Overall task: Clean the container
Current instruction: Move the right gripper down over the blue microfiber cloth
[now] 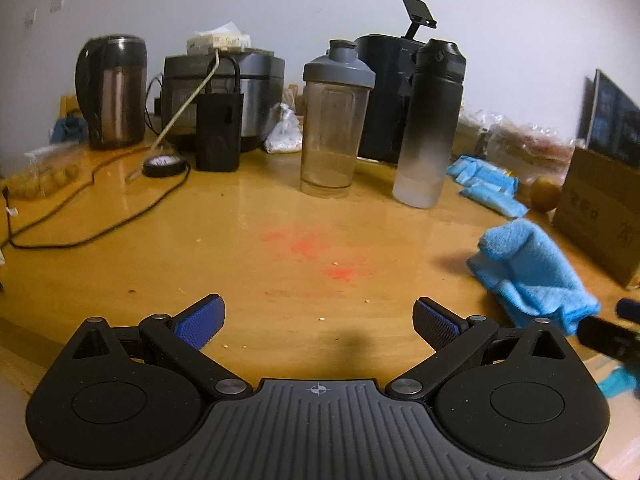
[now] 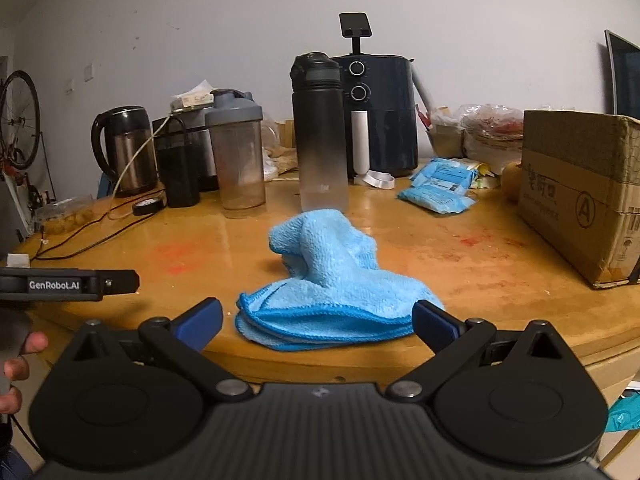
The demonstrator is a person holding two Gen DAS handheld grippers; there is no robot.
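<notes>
Blue cloth (image 2: 328, 280) just ahead of the wide-spread right claw (image 2: 318, 326)

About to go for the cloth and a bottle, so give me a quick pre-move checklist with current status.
1. Right gripper open: ok, jaws spread wide.
2. Blue cloth reachable: ok, it lies bunched on the table right ahead of the right gripper, not yet gripped.
3. Left gripper open and holding nothing: ok.
4. Shaker bottle upright, lid on: ok, straight ahead of the left gripper.
5. Black-to-clear bottle upright, capped: ok, standing apart from the shaker.
6. Which container needs cleaning, and how dirty: cannot tell.
</notes>
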